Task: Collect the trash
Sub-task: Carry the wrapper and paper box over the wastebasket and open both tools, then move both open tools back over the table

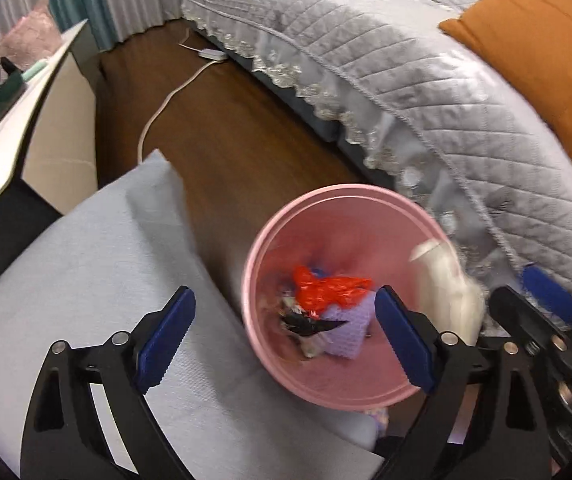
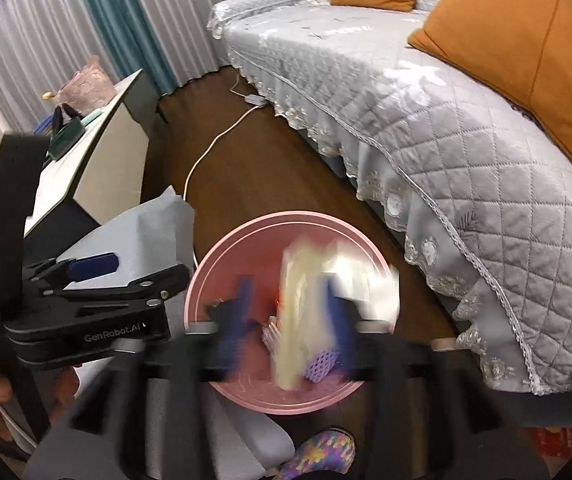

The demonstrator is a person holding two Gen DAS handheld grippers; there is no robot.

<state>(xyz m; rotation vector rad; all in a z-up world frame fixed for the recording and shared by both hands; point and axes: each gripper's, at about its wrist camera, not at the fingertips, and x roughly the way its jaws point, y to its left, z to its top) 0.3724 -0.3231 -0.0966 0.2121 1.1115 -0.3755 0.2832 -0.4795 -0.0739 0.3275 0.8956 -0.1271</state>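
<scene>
A pink trash bin (image 1: 269,364) stands on the dark wood floor between a grey cushion and the sofa; it also shows in the right wrist view (image 2: 221,256). Inside lie a red wrapper (image 1: 326,290), a purple knitted piece (image 1: 346,328) and dark scraps. My left gripper (image 1: 286,340) is open and empty over the bin's left rim. My right gripper (image 2: 290,320) is blurred over the bin with its fingers apart. A cream-white blurred piece of trash (image 2: 298,320) is between them, over the bin; it also shows in the left wrist view (image 1: 446,288).
A grey quilted sofa (image 2: 426,120) with orange pillows (image 2: 526,48) runs along the right. A grey cushion (image 1: 85,280) lies left of the bin. A white table (image 1: 9,120) with items stands at left. A white cable (image 1: 165,108) crosses the floor. A colourful slipper (image 2: 322,456) is near.
</scene>
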